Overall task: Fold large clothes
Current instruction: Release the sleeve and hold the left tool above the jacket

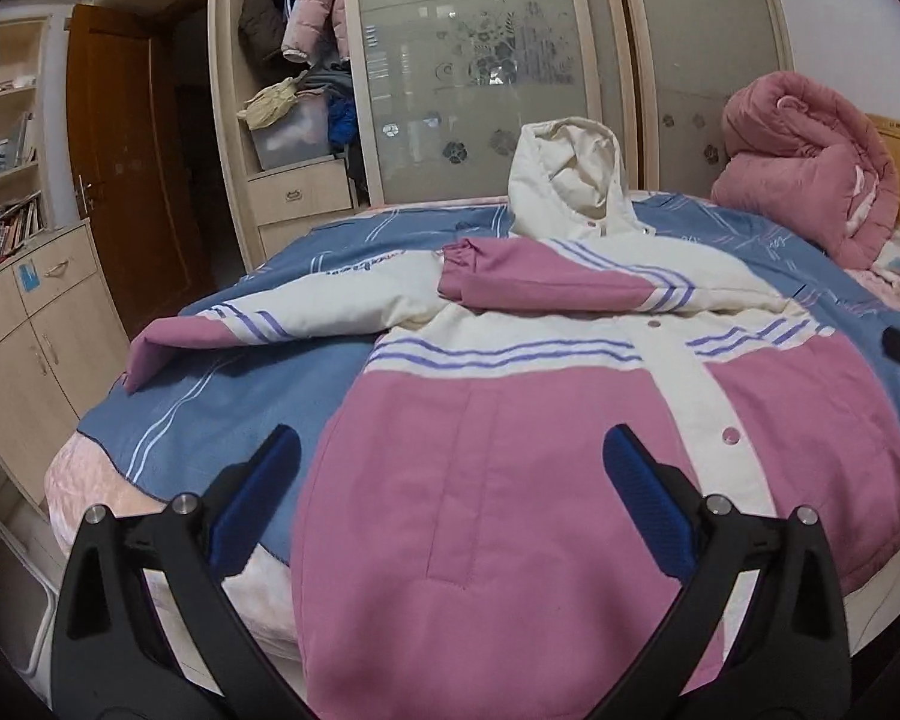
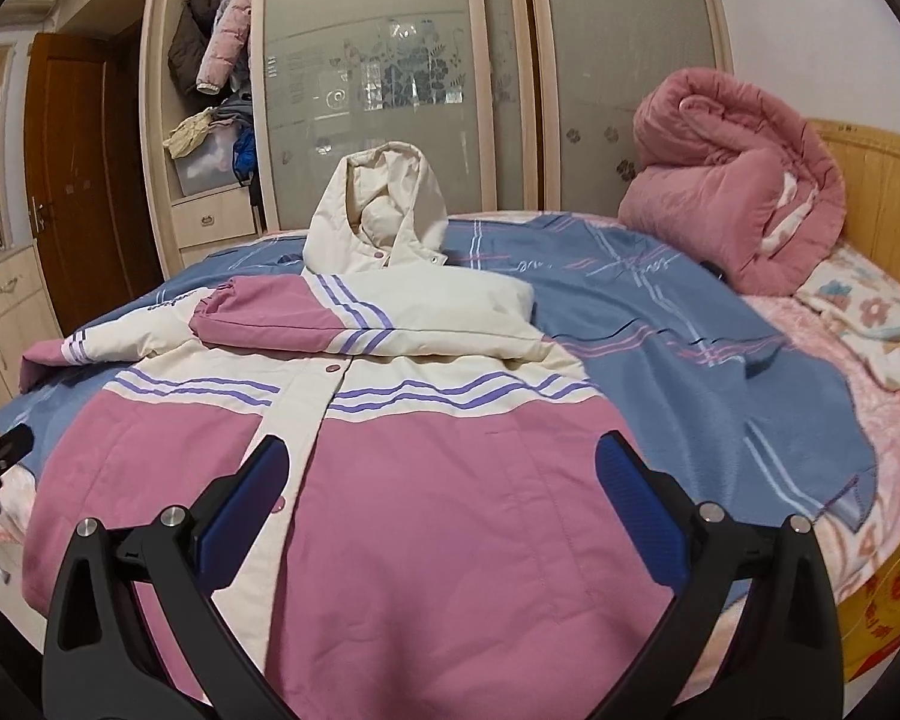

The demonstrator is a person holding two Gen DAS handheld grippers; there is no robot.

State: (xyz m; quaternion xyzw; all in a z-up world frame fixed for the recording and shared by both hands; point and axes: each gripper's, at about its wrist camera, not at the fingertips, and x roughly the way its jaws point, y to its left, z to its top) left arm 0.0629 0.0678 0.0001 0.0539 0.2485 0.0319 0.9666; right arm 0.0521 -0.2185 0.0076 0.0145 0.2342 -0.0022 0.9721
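While both claws hang over the bottom part of the jacket point(image 1: 510, 480), nothing is being held. The left claw point(image 1: 450, 468) is wide open with only cloth below it, and the right claw point(image 2: 441, 474) is wide open too, with nothing between its blue pads.

The jacket lies flat on the bed point(image 2: 660, 324), front side up, on a blue blanket point(image 1: 222, 408). Its hood point(image 1: 564, 180) points to the far side, toward the wardrobe point(image 1: 480, 60). One sleeve point(image 1: 546, 282) is already folded across the chest. The other sleeve point(image 1: 228, 330) sticks out over the blanket on the left claw's side.

I think the fold is about one part done. The next move looks like taking that loose sleeve by its pink cuff point(image 1: 150, 354) and laying it over the chest like the first one. The left claw is the nearer one, so it would have to reach out to the side and close on the cuff.

The jacket's bottom edge hangs near the near edge of the bed, so pulling it could make it slide off. A rolled pink quilt point(image 2: 738, 192) sits well apart, by the headboard. The blanket beside the jacket has open room to work.
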